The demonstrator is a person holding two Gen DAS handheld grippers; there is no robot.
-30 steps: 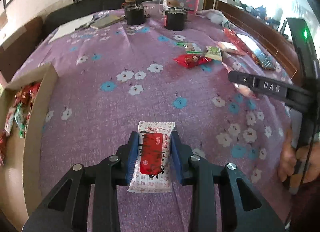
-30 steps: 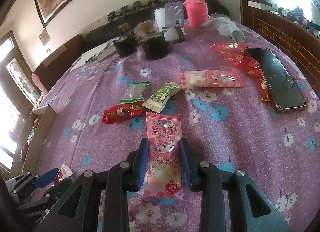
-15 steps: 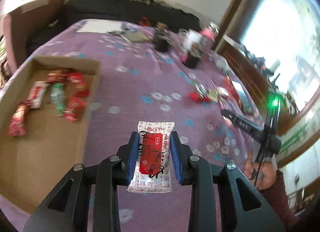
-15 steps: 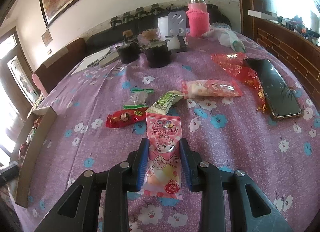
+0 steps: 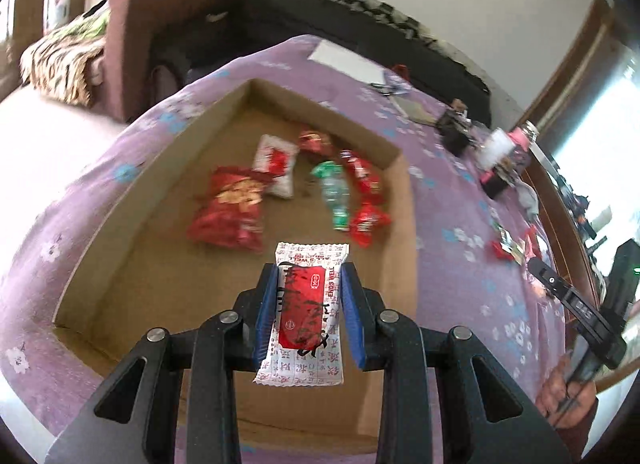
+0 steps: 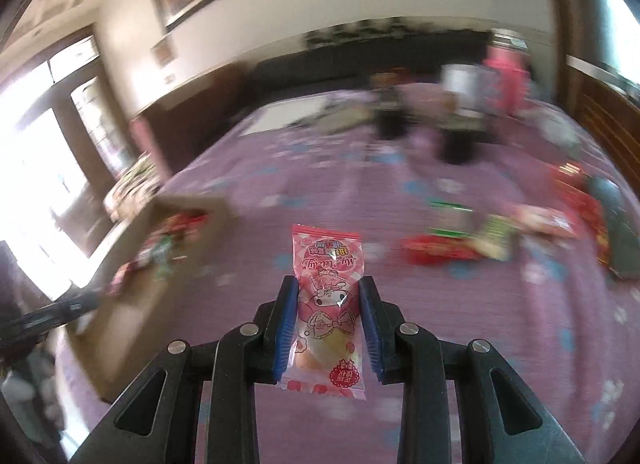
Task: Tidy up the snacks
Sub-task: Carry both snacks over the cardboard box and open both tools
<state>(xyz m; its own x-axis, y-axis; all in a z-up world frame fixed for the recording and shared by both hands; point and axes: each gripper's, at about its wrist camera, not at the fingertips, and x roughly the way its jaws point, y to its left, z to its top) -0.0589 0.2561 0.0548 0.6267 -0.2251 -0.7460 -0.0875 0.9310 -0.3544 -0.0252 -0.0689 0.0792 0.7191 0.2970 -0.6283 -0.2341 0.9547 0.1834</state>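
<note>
Two hand-held tongs each carry a wrapped snack toward a shallow cardboard box (image 5: 120, 232) that sits on a bench covered by a purple flowered cloth (image 5: 460, 264).

The left tongs (image 5: 308, 312) pinch a white packet with a red label (image 5: 306, 304) between blue pads (image 5: 267, 308), gripping it across its middle so both crimped ends stick out past the pads. The packet hangs above the box's bare cardboard floor, near the front. Farther in lie a large red snack bag (image 5: 230, 211), a white-and-red packet (image 5: 276, 163), a green-ended candy (image 5: 334, 191) and several small red wrappers (image 5: 366, 215).

The right tongs (image 6: 329, 324) pinch a pink cartoon-printed candy packet (image 6: 328, 304) the same way, held over the cloth with the box (image 6: 140, 248) off to the left and a little ahead. That view is blurred. Loose snacks (image 6: 460, 244) lie on the cloth to the right.

The step in hand appears to be dropping both packets into the box. To do it well, the left tongs would best lower over the empty patch, short of the red bag, and spread only when the packet is close to the floor so it lands flat. The right tongs likely need to clear the box wall before letting go, keeping apart from the left tongs.
</note>
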